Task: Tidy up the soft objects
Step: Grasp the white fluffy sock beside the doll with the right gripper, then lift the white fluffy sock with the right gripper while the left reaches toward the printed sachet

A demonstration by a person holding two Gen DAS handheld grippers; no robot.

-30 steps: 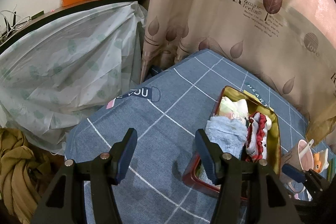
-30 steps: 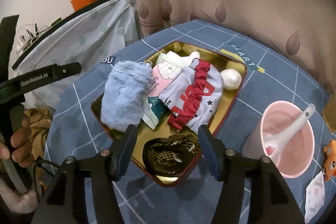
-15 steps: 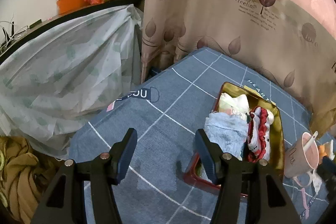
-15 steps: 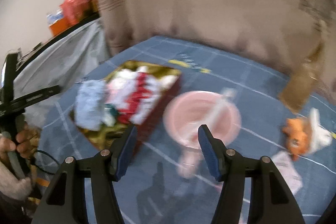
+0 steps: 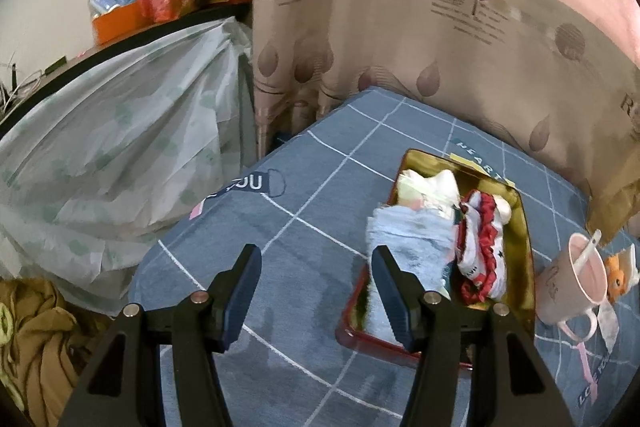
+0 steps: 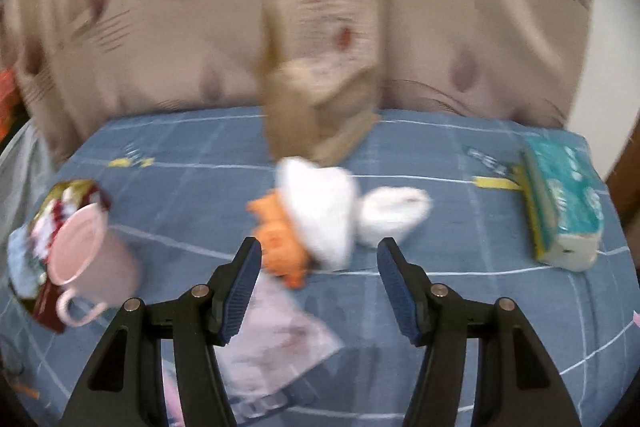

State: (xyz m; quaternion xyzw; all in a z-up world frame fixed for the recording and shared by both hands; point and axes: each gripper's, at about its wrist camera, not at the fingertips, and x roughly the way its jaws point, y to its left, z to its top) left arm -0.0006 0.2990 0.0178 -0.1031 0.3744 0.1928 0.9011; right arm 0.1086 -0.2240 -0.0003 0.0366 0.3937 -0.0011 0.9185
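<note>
A gold tin [image 5: 522, 223] with a red outer wall sits on the blue checked tablecloth [image 5: 304, 227]. It holds a rolled light blue towel [image 5: 412, 239], a red-trimmed white garment [image 5: 482, 259] and pale packets. My left gripper [image 5: 316, 287] hovers open just left of the tin, empty. In the blurred right wrist view my right gripper [image 6: 318, 279] is open and empty just short of an orange and white plush toy [image 6: 304, 227]. A fluffy white soft item [image 6: 390, 217] lies to the toy's right. The tin [image 6: 52, 195] shows at far left.
A pink mug with a spoon [image 5: 576, 281] stands right of the tin, also at left [image 6: 92, 255] in the right wrist view. A brown paper bag [image 6: 320, 75] stands behind the toy. A teal tissue pack [image 6: 564, 203] lies far right. Flat plastic packet [image 6: 276, 335] lies under my right gripper.
My right gripper has swung right from over the tin, past the pink mug, to the orange and white toy. The left gripper has rolled slightly and stayed in place.
</note>
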